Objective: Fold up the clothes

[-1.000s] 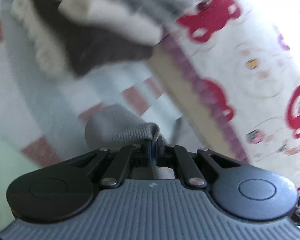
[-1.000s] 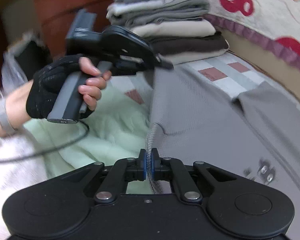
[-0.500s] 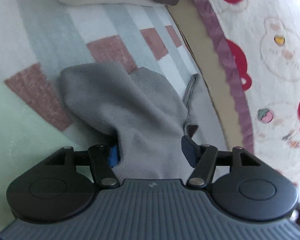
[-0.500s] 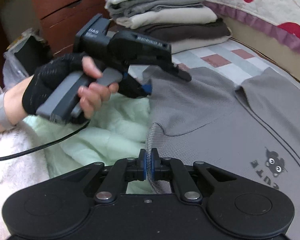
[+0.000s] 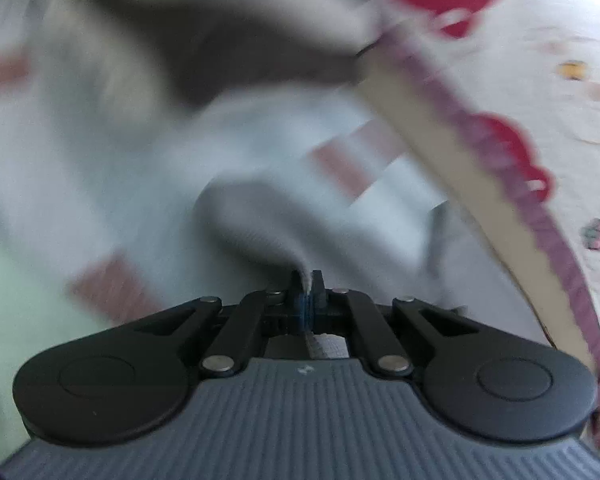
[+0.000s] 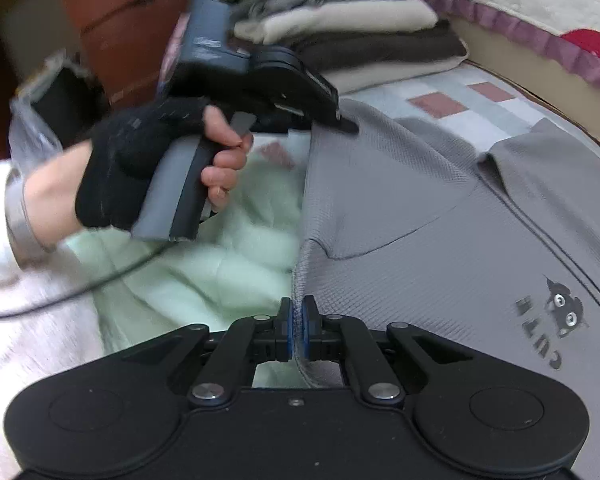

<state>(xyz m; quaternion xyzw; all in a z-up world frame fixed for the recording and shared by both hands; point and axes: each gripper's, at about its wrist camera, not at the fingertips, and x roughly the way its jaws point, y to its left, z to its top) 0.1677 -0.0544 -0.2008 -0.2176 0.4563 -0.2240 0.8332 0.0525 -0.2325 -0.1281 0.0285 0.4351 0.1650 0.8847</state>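
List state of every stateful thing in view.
Left gripper: shut on grey polo shirt sleeve.
Right gripper: shut on shirt's edge.
Grey polo shirt: spread flat, unfolded, logo up.
Stack of clothes: folded, piled.

Matt grey waffle-knit cloth shirt [image 6: 440, 248]

The left wrist view is smeared, so the dark and cream pile of folded clothes [image 5: 260, 40] is only a blur, and the grey knit polo shirt [image 6: 440, 240] runs off the right edge.
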